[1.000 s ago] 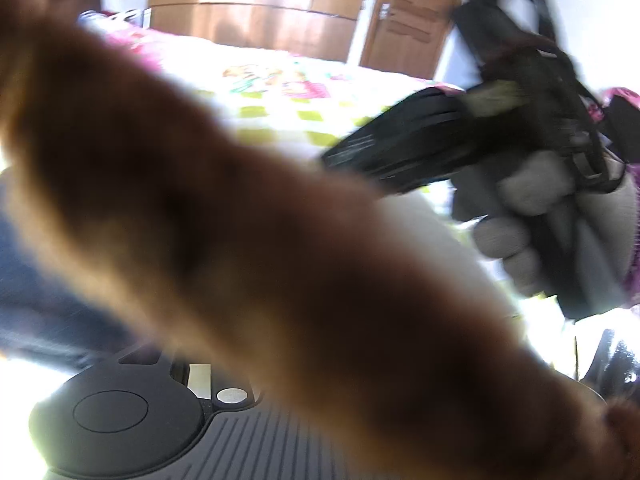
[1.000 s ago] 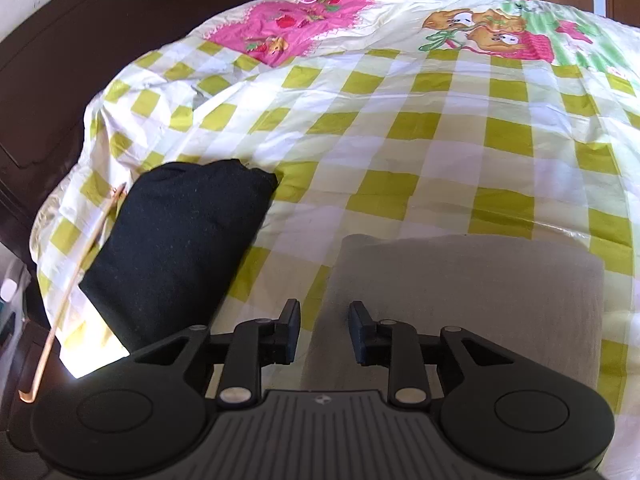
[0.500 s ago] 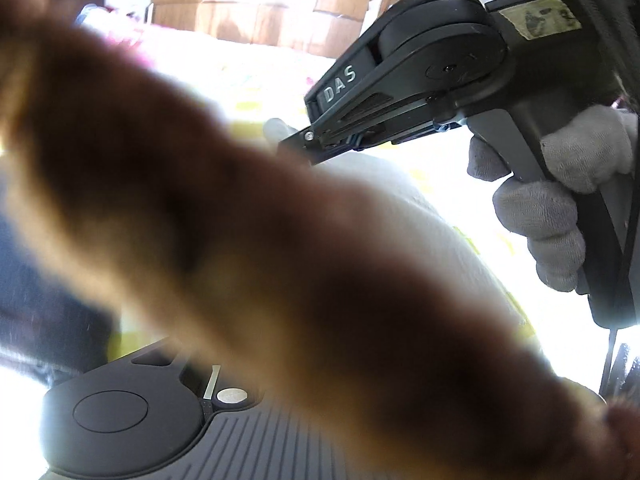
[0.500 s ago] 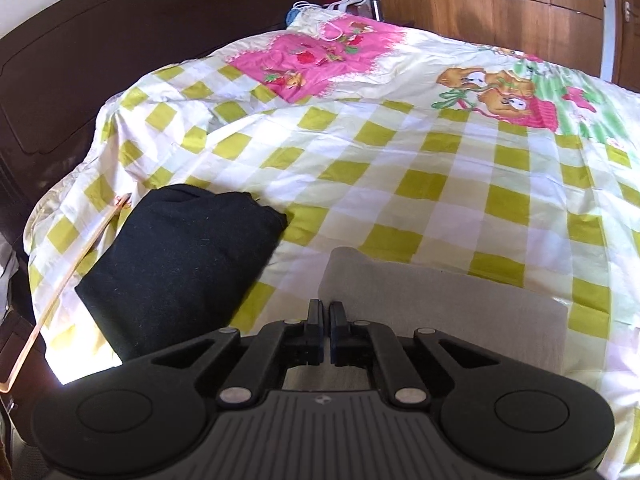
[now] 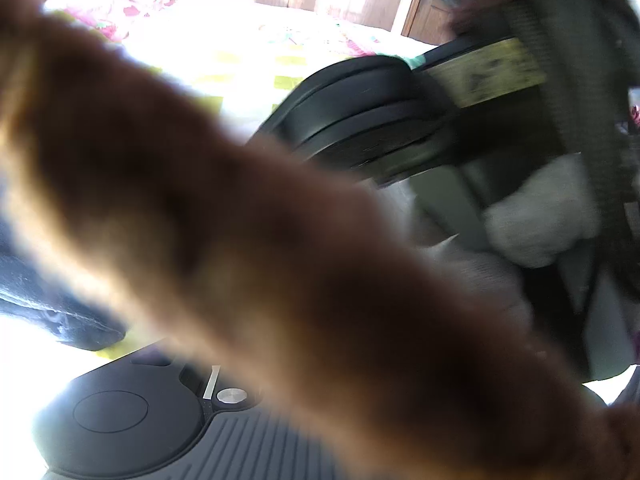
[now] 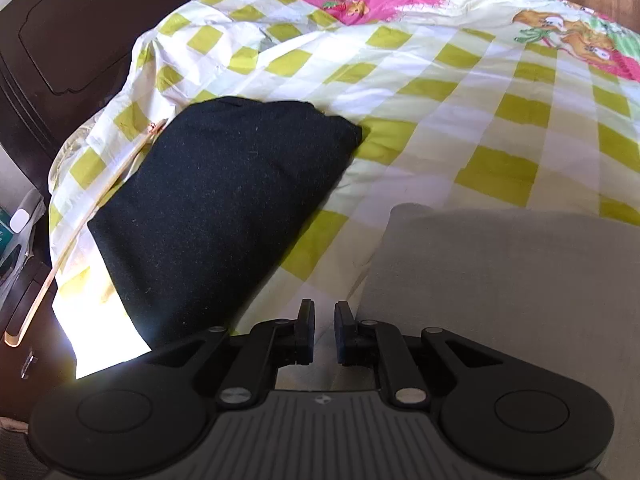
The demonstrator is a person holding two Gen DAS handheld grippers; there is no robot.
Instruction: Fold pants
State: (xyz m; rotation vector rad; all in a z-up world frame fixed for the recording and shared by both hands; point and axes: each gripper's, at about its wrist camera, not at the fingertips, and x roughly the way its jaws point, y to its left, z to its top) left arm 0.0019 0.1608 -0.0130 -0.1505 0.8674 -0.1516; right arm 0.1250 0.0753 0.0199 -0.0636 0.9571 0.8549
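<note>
Grey pants lie just right of the parted right gripper fingertips

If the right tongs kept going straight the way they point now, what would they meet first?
Probably the checked bedspread. The right tongs, slightly open and empty, point into the strip between the folded black garment and the folded grey pants. Depth is unclear.

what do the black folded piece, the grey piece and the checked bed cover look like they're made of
Black folded piece: apparently a matte knit or brushed cotton; pale lint specks show on its surface. Grey piece: soft, matte woven or jersey cloth, smooth with no sheen; its weave is too fine to tell. Checked bed cover: thin, smooth printed fabric, probably cotton or a blend, with crisp creases.
</note>
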